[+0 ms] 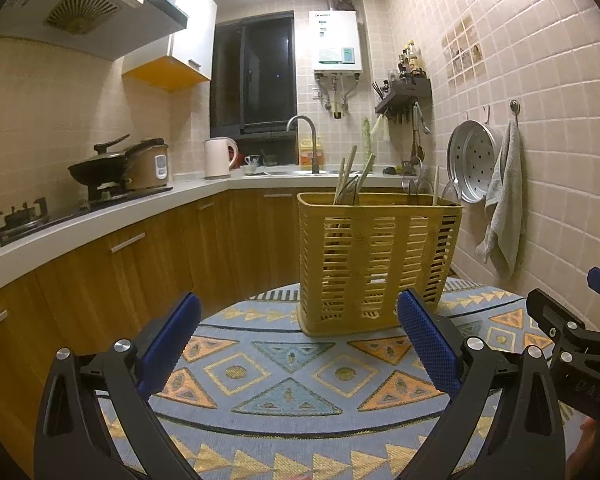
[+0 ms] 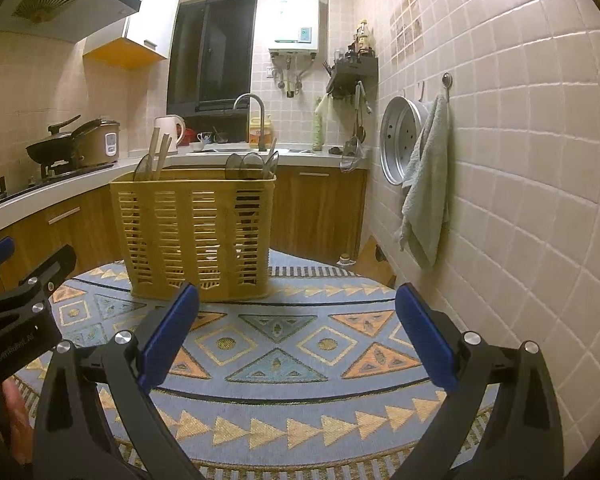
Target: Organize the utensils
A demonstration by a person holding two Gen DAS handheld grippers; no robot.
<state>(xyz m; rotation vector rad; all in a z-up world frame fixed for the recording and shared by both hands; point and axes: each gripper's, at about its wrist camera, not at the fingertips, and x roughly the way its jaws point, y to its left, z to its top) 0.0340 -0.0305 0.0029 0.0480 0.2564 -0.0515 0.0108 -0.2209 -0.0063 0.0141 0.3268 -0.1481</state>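
A yellow slotted caddy (image 1: 376, 264) stands upright on a round tabletop (image 1: 284, 396) covered in a blue cloth with orange and cream triangles. In the left wrist view the caddy sits just beyond the tips of the left hand-held gripper (image 1: 300, 344), slightly right of centre; the jaws are spread wide and released, nothing between the blue pads (image 1: 428, 344). The right hand-held gripper (image 2: 296, 336) is likewise released and empty, with the caddy (image 2: 196, 236) ahead and to its left, near but not touching. Each gripper shows at the edge of the other's view, side by side over the cloth. Utensils are inside the caddy: pale wooden chopsticks (image 1: 350, 174) lean out of the left compartment, with a dark translucent utensil beside them, and several dark translucent spoons (image 2: 252, 166) rise from the right end. Exactly how many pieces cannot be told. Behind, a counter (image 1: 112, 216) carries a wok (image 1: 100, 168), rice cooker and kettle (image 1: 218, 158); a steamer tray (image 2: 400, 140) and towel (image 2: 426, 184) hang on the tiled wall.
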